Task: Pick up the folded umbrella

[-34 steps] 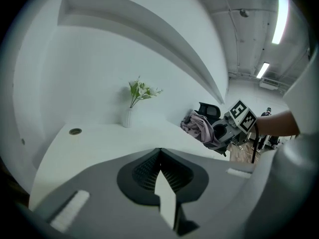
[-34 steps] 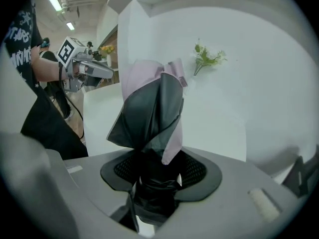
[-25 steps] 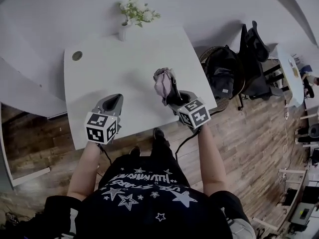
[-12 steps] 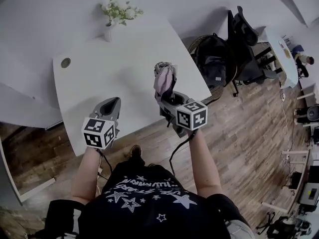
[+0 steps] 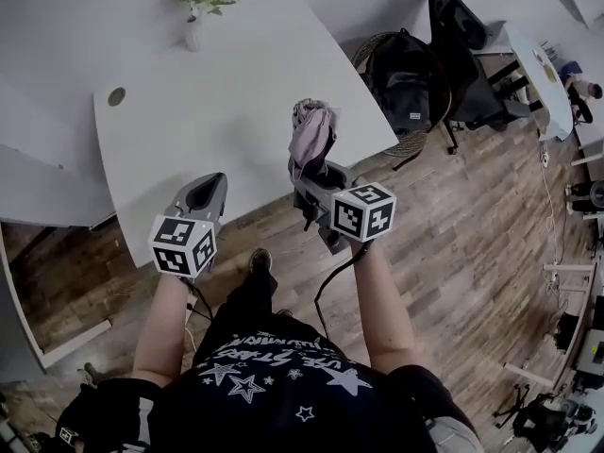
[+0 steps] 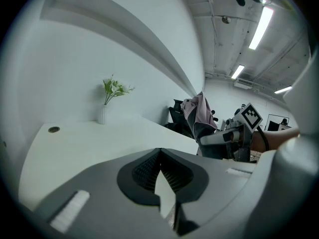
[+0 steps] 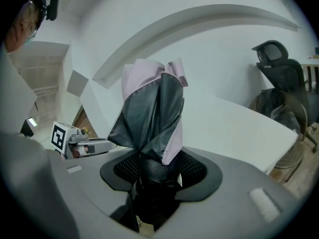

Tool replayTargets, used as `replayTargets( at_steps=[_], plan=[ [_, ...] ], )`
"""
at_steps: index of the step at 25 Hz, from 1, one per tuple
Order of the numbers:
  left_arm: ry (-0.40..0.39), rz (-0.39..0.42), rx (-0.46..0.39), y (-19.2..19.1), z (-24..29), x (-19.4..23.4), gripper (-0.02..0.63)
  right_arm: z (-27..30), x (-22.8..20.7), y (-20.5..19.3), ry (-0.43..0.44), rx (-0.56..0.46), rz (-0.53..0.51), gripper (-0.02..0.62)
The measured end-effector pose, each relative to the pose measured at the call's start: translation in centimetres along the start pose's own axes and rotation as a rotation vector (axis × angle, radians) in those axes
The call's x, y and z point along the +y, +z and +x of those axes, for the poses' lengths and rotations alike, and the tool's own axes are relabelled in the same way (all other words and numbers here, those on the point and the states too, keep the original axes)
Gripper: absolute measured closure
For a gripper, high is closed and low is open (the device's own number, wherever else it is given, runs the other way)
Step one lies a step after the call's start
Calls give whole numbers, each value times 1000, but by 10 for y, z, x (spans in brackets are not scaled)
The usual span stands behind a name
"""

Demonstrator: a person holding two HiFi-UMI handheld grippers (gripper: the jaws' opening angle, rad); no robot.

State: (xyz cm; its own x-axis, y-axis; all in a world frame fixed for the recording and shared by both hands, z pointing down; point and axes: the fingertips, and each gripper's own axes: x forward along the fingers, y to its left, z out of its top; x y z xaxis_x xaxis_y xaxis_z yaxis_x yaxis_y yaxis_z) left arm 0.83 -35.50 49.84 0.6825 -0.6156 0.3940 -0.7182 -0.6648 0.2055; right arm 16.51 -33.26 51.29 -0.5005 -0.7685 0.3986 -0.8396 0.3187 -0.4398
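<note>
The folded umbrella (image 5: 311, 132), pink and dark grey, stands upright in the air over the white table's (image 5: 217, 111) near right edge. My right gripper (image 5: 314, 173) is shut on its black handle end, and the fabric (image 7: 149, 116) rises straight out of the jaws. The left gripper view shows the umbrella (image 6: 197, 111) with the right gripper (image 6: 219, 138) off to its right. My left gripper (image 5: 209, 194) hovers at the table's near edge, jaws together and nothing in them (image 6: 159, 151).
A white vase with flowers (image 5: 193, 28) stands at the table's far edge, and a round cable hole (image 5: 116, 95) lies at its left. A wicker chair with a black backpack (image 5: 408, 83) and a black office chair (image 5: 462, 22) stand to the right. Wooden floor lies below the person.
Both grippers have drawn back toward the table's near edge. The right gripper rolled, bringing the umbrella more upright. The table and vase sit further away in the head view.
</note>
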Motion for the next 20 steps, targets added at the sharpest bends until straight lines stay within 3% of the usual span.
replayTargets(
  at_steps=[6, 20],
  plan=[
    [17, 20, -36, -18, -80, -61, 603, -77, 54, -36, 18, -28, -18, 364],
    [-10, 37, -61, -22, -87, -67, 603, -91, 61, -41, -17, -55, -32, 365]
  ],
)
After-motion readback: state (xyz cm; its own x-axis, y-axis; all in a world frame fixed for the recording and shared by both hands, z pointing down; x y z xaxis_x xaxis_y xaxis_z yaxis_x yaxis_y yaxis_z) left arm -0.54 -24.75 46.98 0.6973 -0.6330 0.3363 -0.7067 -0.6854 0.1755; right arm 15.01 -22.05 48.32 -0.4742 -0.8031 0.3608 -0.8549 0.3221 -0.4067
